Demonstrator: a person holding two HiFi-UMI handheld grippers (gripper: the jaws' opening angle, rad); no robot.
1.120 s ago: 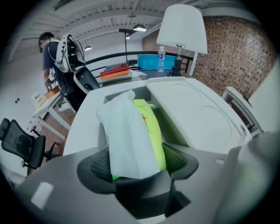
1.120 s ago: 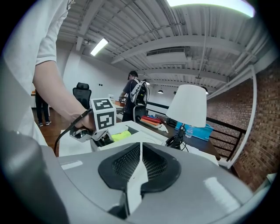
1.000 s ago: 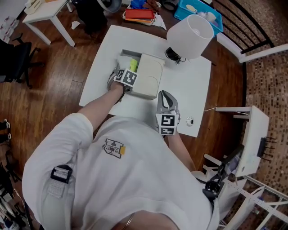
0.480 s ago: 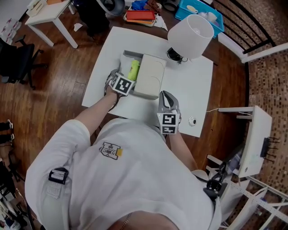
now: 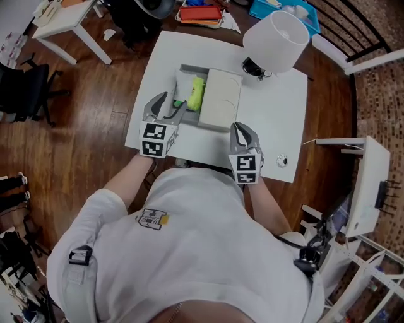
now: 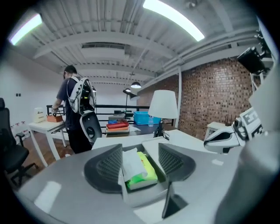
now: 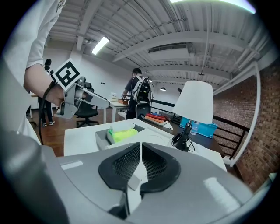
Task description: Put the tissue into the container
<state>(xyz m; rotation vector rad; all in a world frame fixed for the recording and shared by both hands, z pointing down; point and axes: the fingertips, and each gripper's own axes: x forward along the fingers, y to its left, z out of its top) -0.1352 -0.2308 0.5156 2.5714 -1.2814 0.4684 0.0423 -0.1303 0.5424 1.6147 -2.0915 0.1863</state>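
The green tissue pack (image 5: 196, 93) with a white sheet on top lies in the open part of the grey container (image 5: 189, 68), whose pale lid (image 5: 221, 99) covers its right half. My left gripper (image 5: 173, 101) hangs above the table just short of the container. Its jaws are open; they have just been closing, with nothing between them. In the left gripper view the pack (image 6: 146, 173) shows beyond the left gripper (image 6: 140, 148), inside the container (image 6: 144, 194). My right gripper (image 5: 240, 128) rests near the table's front edge, shut and empty (image 7: 140, 162).
A white lamp (image 5: 278, 39) stands at the far right of the white table (image 5: 271, 120). A small round object (image 5: 282, 161) lies near the front right corner. A red tray (image 5: 202, 14) and a blue bin (image 5: 284, 9) sit behind. A person (image 6: 74, 109) stands far off.
My left gripper has drawn back from the container and risen, leaving the tissue pack inside. The right gripper has kept its place.
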